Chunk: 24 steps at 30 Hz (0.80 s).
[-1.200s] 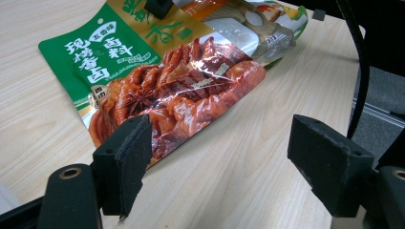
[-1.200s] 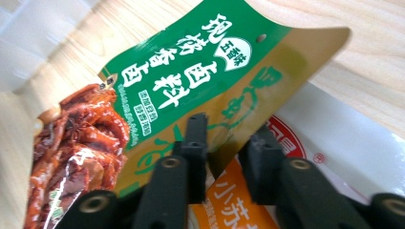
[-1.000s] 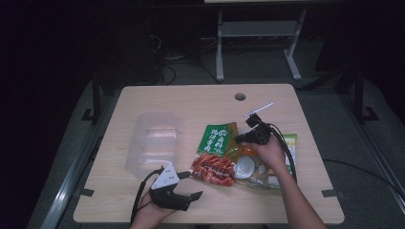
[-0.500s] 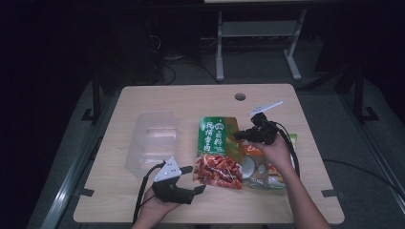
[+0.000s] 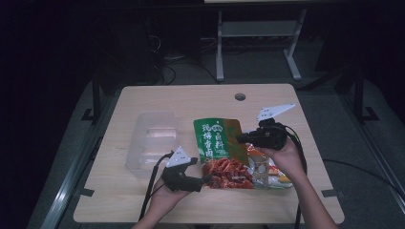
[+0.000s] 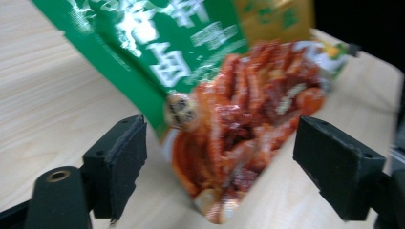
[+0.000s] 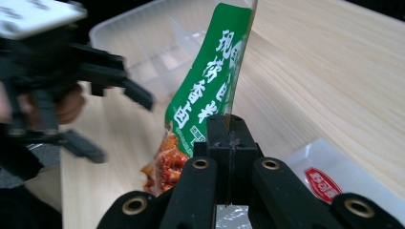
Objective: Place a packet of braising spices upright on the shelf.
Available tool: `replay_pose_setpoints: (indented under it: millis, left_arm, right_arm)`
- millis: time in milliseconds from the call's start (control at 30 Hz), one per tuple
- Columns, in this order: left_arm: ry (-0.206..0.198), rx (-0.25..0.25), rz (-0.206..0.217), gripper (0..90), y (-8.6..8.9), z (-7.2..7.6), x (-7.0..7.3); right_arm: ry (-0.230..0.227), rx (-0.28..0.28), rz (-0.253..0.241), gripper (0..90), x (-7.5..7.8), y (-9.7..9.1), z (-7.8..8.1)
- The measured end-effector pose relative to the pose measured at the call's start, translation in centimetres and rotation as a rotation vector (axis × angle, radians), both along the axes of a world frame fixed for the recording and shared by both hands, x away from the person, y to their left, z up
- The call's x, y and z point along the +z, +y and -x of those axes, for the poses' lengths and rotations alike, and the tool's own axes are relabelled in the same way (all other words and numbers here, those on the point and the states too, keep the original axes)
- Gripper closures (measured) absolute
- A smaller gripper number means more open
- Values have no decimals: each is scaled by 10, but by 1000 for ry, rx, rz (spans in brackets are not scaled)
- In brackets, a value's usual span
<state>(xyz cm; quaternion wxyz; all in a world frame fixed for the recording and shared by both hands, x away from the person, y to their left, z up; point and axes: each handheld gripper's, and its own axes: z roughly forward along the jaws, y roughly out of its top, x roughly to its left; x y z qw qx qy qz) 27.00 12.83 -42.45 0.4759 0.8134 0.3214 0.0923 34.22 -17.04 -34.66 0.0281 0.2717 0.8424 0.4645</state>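
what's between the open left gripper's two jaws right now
The lower end of the green and red snack pouch sits between the left gripper jaws, untouched by either, with bare table below, in the left gripper view.

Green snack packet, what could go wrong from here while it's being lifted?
The right tool pinches only the edge of the green snack packet, so the heavy bottom may slip free. The left tool stands open around its lower end; closing there could crush the contents. The swinging packet might also drag the other packet lying under it.

Two snack packets (image 5: 222, 148), one clear plastic tray (image 5: 152, 143)
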Motion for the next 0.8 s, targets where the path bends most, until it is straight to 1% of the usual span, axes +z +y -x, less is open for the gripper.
replay_pose_setpoints:
  millis: [33, 67, 100, 133, 167, 200, 233, 267, 333, 367, 433, 467, 500, 533, 567, 600, 633, 667, 700, 733, 800]
  left_arm:
    - [-5, 12, -11, 180, -1, -1, -1]
    - [16, 19, 3, 180, -3, -3, -1]
    - [30, 13, 15, 180, -4, -5, -2]
    - [37, 20, 19, 181, -6, -6, -3]
    - [38, 23, 10, 181, -8, -8, -4]
    - [45, 14, 3, 182, -9, -11, -4]
    - [66, 16, 13, 187, -11, -13, -6]
    - [66, 16, 13, 208, -11, -13, -6]
    - [98, 12, 12, 222, -15, -20, -8]
    - [114, 15, 20, 234, -16, -22, -10]
    - [153, 3, 43, 311, -20, -28, -12]
    - [153, 3, 43, 347, -20, -28, -12]
    - [165, -12, 55, 423, -22, -32, -13]
    - [156, -20, 58, 473, -22, -33, -13]
    - [156, -20, 58, 525, -22, -33, -13]
    - [151, -23, 64, 525, -22, -33, -13]
    - [149, -24, 68, 581, -22, -34, -12]
    - [148, -38, 87, 684, -22, -34, -11]
    - [149, -41, 91, 733, -21, -34, -11]
    - [149, -43, 93, 762, -21, -34, -11]
    - [130, -39, 88, 814, -22, -31, -11]
  right_arm:
    - [-22, 20, -11, 899, 4, -2, 6]
    - [-25, 25, -14, 899, 5, -2, 7]
    - [-38, 36, -14, 899, 7, -4, 10]
    - [-45, 41, -16, 899, 8, -5, 12]
    - [-51, 48, -17, 899, 9, -6, 13]
    - [-56, 53, -21, 899, 9, -7, 14]
    - [-55, 55, -25, 899, 8, -8, 15]
    - [-55, 55, -25, 899, 8, -8, 15]
    - [-53, 57, -35, 899, 7, -11, 16]
    - [-53, 61, -34, 899, 6, -12, 16]
    - [-58, 66, -39, 899, 5, -13, 16]
    - [-58, 66, -39, 899, 5, -13, 16]
    - [-55, 65, -47, 898, 4, -13, 16]
    - [-51, 63, -47, 898, 4, -13, 16]
    - [-52, 63, -42, 898, 3, -13, 16]
    - [-52, 63, -42, 898, 3, -13, 16]
    - [-52, 61, -36, 898, 3, -13, 16]
    - [-48, 52, -35, 897, 1, -14, 16]
    - [-49, 51, -35, 898, 0, -15, 15]
    - [-45, 44, -37, 897, 0, -16, 15]
    - [-43, 31, -30, 896, -1, -16, 15]
